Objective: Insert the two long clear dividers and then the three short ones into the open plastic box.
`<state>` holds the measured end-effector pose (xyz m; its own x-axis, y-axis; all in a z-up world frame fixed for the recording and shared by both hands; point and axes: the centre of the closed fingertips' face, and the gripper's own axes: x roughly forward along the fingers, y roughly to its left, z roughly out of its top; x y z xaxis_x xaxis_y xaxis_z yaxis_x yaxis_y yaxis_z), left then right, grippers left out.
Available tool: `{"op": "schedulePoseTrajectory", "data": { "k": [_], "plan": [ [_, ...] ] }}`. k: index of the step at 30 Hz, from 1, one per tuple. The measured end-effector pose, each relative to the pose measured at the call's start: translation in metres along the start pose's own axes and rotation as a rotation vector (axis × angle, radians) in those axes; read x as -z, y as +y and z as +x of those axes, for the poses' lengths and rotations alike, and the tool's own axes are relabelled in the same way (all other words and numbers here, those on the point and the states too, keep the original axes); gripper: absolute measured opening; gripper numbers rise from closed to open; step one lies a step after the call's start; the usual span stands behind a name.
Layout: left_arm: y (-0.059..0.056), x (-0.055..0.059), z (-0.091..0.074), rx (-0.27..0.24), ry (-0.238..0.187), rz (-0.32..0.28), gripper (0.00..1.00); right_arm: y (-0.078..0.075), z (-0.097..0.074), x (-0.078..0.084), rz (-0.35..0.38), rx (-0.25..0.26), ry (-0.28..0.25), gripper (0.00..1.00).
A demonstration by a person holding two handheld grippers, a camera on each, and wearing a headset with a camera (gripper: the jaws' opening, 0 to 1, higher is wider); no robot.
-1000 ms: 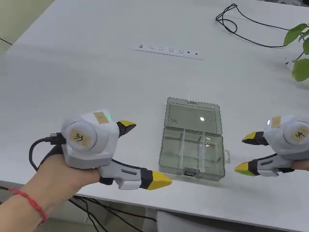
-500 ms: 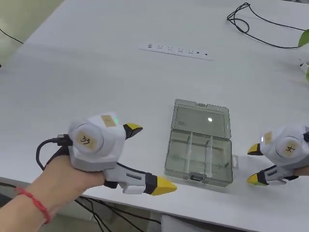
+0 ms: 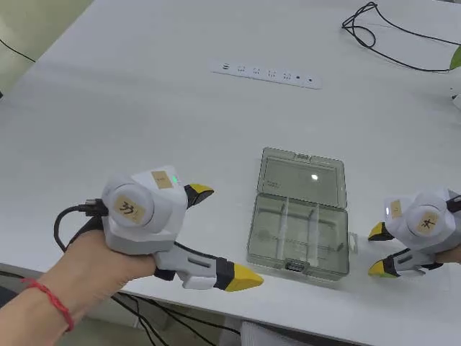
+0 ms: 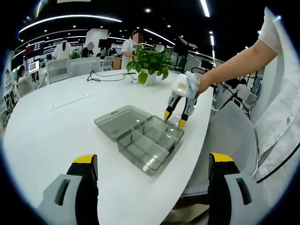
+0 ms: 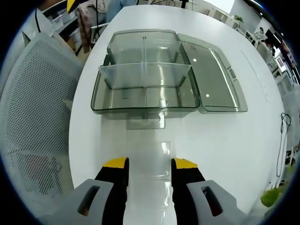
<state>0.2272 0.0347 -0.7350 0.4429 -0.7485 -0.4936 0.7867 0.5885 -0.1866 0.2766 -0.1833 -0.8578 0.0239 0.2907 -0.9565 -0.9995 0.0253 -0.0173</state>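
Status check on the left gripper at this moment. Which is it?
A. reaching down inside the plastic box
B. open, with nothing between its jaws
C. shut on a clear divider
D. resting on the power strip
B: in the head view the left gripper has its jaws spread wide with nothing between them, and it sits to the side of the plastic box, apart from it.

White table [image 3: 144,94], mesh chair [image 5: 33,122], ceiling strip lights [image 4: 70,18], perhaps chairs [image 4: 84,66] beyond

We log the box [image 3: 302,176] near the table's [image 3: 144,108] front edge, power strip [image 3: 268,73] behind it, left gripper [image 3: 223,234] left, right gripper [image 3: 376,251] right, cable [image 3: 389,36] far rear right.
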Motion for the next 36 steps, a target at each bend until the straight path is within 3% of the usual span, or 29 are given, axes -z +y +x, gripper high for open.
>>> {"op": "schedulePoseTrajectory", "data": {
  "k": [21,29,36],
  "plan": [
    [0.000,-0.001,-0.001,0.000,-0.006,-0.003,1.00,0.006,-0.007,-0.007,0.022,0.020,-0.004,0.33],
    [-0.002,-0.005,0.001,0.011,-0.010,-0.001,1.00,0.002,-0.020,-0.004,0.021,0.084,-0.022,0.33],
    [-0.002,-0.017,0.005,0.024,-0.037,-0.031,0.99,-0.002,-0.049,-0.017,0.023,0.166,-0.065,0.33]
  ]
}}
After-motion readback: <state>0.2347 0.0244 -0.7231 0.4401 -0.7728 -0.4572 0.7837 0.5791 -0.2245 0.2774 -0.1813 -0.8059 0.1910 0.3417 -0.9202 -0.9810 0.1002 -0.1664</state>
